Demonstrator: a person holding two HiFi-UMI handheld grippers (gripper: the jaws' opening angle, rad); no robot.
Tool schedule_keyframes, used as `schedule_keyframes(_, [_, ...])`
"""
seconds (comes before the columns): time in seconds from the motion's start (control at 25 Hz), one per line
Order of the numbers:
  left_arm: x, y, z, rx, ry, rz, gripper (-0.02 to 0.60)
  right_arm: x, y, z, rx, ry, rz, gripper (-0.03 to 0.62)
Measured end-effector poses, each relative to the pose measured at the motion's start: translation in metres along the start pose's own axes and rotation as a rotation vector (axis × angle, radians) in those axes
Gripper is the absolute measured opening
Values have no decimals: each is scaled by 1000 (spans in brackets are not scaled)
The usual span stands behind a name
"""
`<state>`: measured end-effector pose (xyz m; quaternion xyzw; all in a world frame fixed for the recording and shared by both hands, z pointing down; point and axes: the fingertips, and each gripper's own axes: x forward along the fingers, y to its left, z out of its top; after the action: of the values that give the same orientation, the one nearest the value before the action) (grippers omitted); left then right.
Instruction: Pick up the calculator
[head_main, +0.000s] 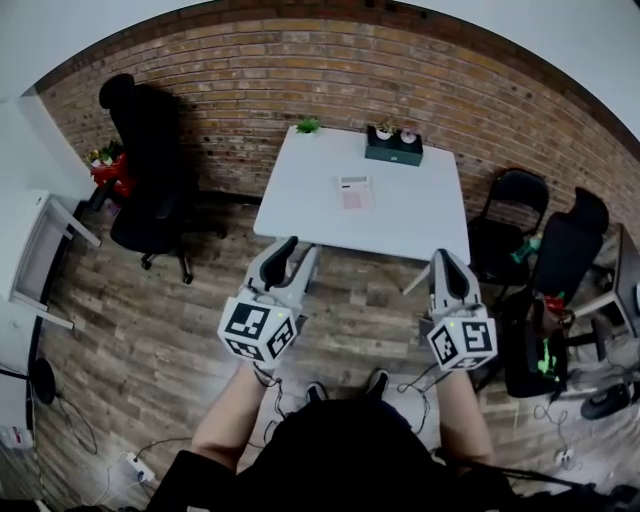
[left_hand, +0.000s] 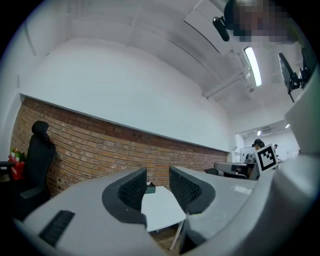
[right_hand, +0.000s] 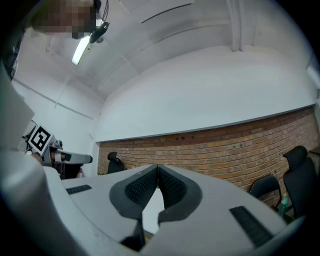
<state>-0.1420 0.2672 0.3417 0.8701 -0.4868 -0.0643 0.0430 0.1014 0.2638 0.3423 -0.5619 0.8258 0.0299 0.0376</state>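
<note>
**Inspector:** Location of the calculator (head_main: 354, 191)?

**Assistant:** It lies flat near the middle of the white table (head_main: 300, 195). Nothing touches it. In the head view it sits beyond both grippers and between their lines, well apart from each.

**Inspector:** And the grippers?

**Assistant:** Both are held level over the floor (head_main: 150, 330), on the near side of the table. The left gripper (head_main: 300, 248) points at the table's near edge. Its jaws stand a narrow way apart with nothing between them. In its own view only the tabletop (left_hand: 160, 210) shows through the gap, and the calculator cannot be made out there. The right gripper (head_main: 446, 256) is off the table's near right corner. Its pads are pressed together at the tips and hold nothing.

**Inspector:** Materials and shapes?

**Assistant:** The calculator is a thin pale rectangle, pinkish across the lower face, with a lighter strip at the top. The table is smooth, white and rectangular. The floor is wood-grain planks and the brick wall (head_main: 300, 70) is rough red. The gripper bodies are grey moulded shells with black pads (left_hand: 134, 189) textured in fine dots. Each carries a marker cube (head_main: 258, 333) printed with black-and-white squares.

**Inspector:** Other items on the table?

**Assistant:** A dark green box (head_main: 393, 148) holding small pots stands at the far edge.
</note>
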Motion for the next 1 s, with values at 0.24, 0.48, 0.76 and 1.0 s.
schedule_keyframes(0.24, [-11, 8, -1, -52, -15, -57, 238, 3, 10, 3, 30, 0, -7, 174])
schedule_keyframes(0.48, [2, 21, -24, -102, 16, -58, 238, 14, 4, -12, 61, 27, -12, 170])
schedule_keyframes(0.76, [28, 54, -40, -124, 48, -13, 238, 61, -14, -31, 100, 33, 8, 163])
schedule_keyframes(1.0, [65, 71, -45, -120, 71, 26, 238, 109, -31, -48, 151, 47, 67, 153])
